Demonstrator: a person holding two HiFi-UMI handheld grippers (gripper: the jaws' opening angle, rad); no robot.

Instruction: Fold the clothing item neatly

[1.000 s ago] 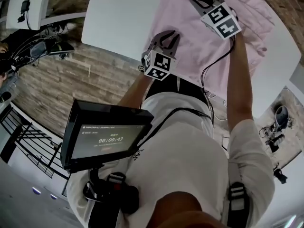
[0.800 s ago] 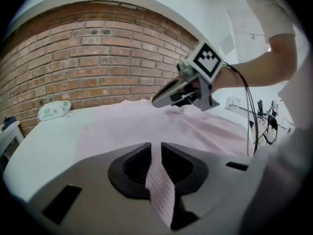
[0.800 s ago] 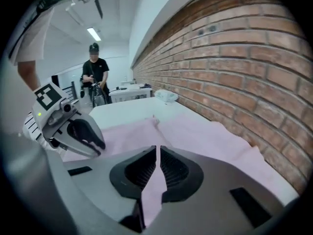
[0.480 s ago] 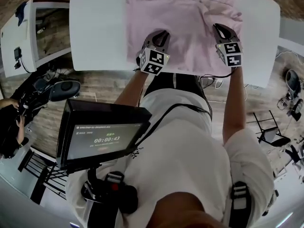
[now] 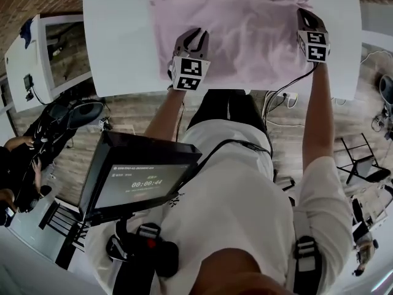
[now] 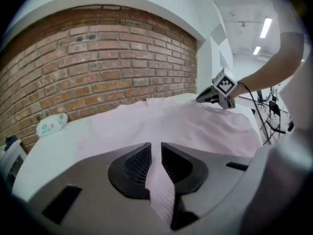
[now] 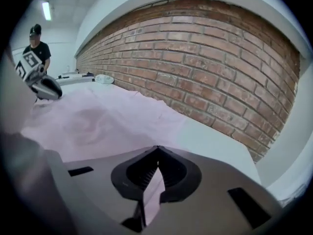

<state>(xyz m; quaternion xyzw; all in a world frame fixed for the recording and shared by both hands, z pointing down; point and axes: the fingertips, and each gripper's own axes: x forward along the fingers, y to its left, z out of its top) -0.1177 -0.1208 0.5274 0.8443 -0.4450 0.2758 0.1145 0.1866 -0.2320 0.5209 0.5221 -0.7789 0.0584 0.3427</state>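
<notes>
A pink garment lies spread on the white table. My left gripper is at its near left edge. In the left gripper view the left gripper is shut on a strip of the pink cloth. My right gripper is at the garment's right side. Its jaws have just been closing, and the right gripper is now shut with a fold of the pink cloth pinched between them. Each gripper shows in the other's view: the right gripper and the left gripper.
A brick wall runs along the table's far side. A small white packet lies at the far left of the table. A monitor hangs at my chest. A side desk stands to the left, and a person stands in the background.
My right gripper has swung from the middle of the garment out to its right side, and the cloth now lies wider between the grippers. The left gripper has shifted only a little.
</notes>
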